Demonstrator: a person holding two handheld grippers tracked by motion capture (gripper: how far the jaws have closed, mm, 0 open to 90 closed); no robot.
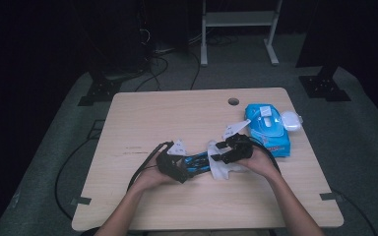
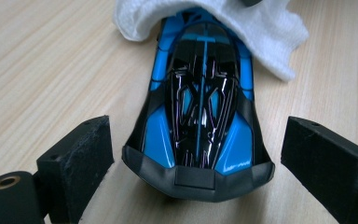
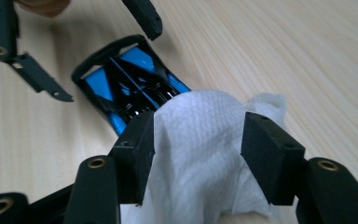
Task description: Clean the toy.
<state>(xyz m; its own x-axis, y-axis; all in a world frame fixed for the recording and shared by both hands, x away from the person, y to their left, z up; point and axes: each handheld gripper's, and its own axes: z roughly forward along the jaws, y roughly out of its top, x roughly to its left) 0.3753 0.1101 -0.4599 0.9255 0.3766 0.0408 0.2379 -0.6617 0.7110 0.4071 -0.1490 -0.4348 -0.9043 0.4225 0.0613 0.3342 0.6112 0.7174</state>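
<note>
Here, wipe (image 3: 200,140) between right claw (image 3: 198,154) pads.

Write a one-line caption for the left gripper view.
Open left claw straddles the tail of a blue-and-black toy car on the wooden table, a white wipe draped over its far end.

Toy car (image 1: 197,162) lying mid-table, white wipe (image 1: 219,167) draping its far end. Left gripper (image 1: 174,164) standing behind car, right gripper (image 1: 226,152) crowding wipe; passage between them blocked. Wipe pack (image 1: 268,128) obstructing right rear corner. Table (image 1: 147,113) lying open across left half, far edge and near edge; approach remaining free there.
</note>
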